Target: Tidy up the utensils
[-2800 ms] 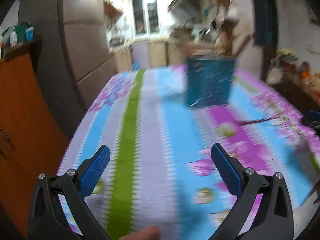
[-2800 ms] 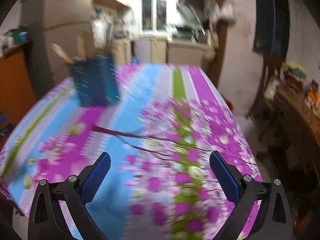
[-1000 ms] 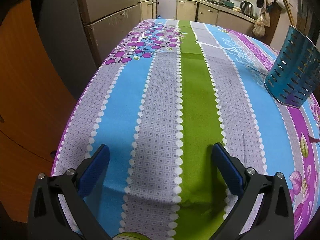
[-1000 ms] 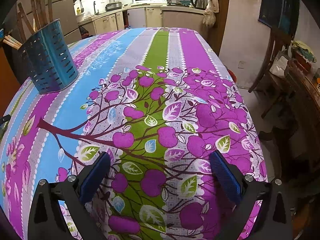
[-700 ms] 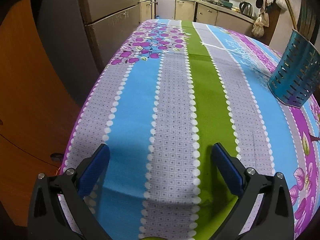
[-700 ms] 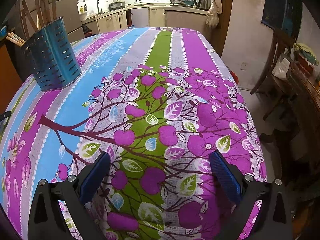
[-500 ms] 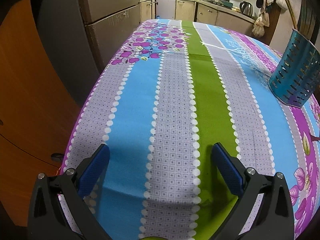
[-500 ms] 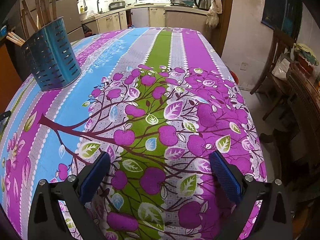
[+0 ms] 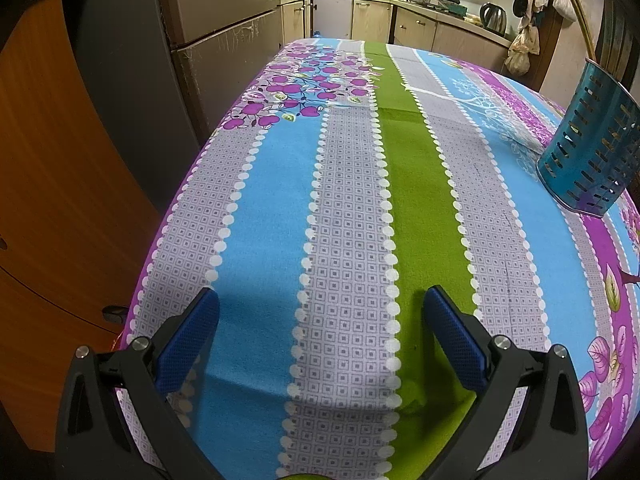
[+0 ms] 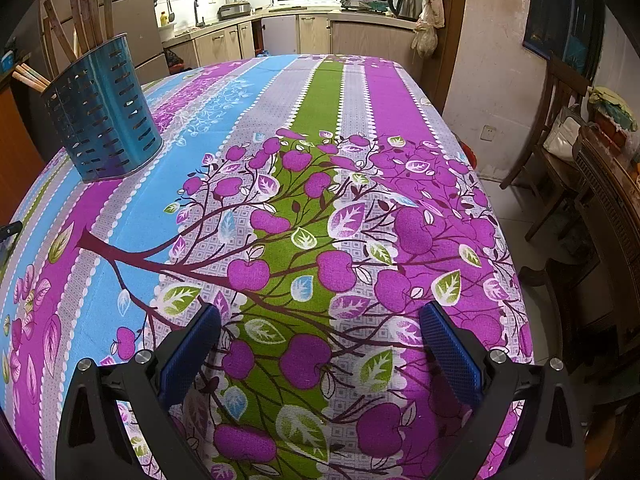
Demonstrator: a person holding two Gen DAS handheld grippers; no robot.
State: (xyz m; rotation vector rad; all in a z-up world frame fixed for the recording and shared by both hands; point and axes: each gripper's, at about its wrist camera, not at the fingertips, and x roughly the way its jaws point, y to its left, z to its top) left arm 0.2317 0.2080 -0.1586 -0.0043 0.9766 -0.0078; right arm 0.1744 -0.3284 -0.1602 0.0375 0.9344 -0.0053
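Observation:
A blue perforated metal utensil holder (image 10: 102, 116) stands upright on the table with several wooden utensils (image 10: 86, 4) sticking out of its top. It also shows at the right edge of the left wrist view (image 9: 592, 148). My left gripper (image 9: 320, 312) is open and empty, low over the table's near left part. My right gripper (image 10: 320, 328) is open and empty, low over the near right part, well apart from the holder.
The table carries a striped floral cloth (image 10: 320, 128) in purple, blue and green. An orange cabinet (image 9: 52, 200) and a grey fridge (image 9: 216, 32) stand left of the table. Wooden chairs (image 10: 560, 140) and a sideboard (image 10: 612, 208) stand to its right. Kitchen counters (image 10: 304, 28) lie behind.
Since 2.8 s ago both grippers dropped lower toward the table's near edge. Over the last second the views barely shift. Both grippers stay open and empty.

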